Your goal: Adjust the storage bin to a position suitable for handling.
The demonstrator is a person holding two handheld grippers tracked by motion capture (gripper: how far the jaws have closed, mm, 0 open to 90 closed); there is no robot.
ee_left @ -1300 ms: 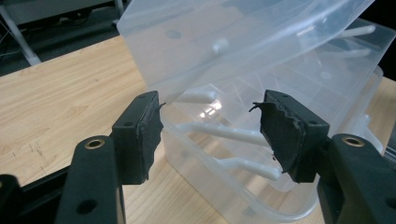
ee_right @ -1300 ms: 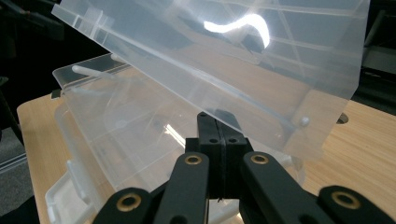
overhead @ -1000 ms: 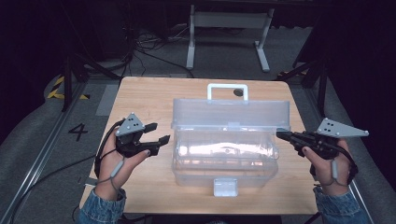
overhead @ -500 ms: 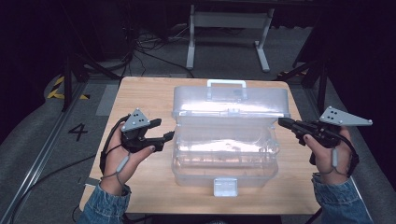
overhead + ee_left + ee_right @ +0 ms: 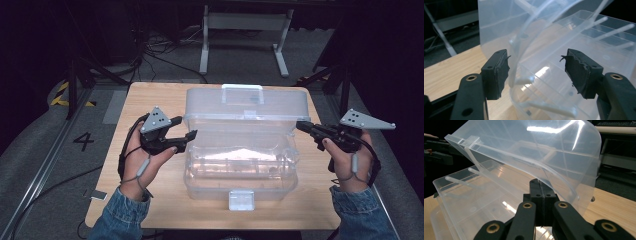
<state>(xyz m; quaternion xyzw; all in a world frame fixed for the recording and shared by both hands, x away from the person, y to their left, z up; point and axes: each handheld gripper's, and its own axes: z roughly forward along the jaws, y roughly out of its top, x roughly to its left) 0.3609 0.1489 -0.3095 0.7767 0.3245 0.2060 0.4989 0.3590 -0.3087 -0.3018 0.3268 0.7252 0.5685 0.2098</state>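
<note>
**Clear box, lid half up, one gripper at each end**

Dark room all around, cables on the grey floor and a white stand (image 5: 246, 30) behind the wooden table (image 5: 150, 100). A clear plastic box (image 5: 239, 172) is sat in the middle of the table, with its lid (image 5: 245, 107) swung up partway on the far side, handle (image 5: 242, 91) on top. A white latch (image 5: 241, 199) is seen on the near front wall.

The left gripper (image 5: 186, 129) is held at the box's left end. Its jaws are spread wide apart, and in the left gripper view (image 5: 535, 67) the lid's curved side edge is seen passing between them, closer to the left pad (image 5: 500, 72), though contact can't be made out.

The right gripper (image 5: 302, 125) is held at the right end of the box. In the right gripper view (image 5: 541, 202) its jaws are pressed together, tips right at the lid's lower rim; whether any plastic is pinched between them cannot be told. The left gripper can be spotted far off at the upper left of that view.
</note>
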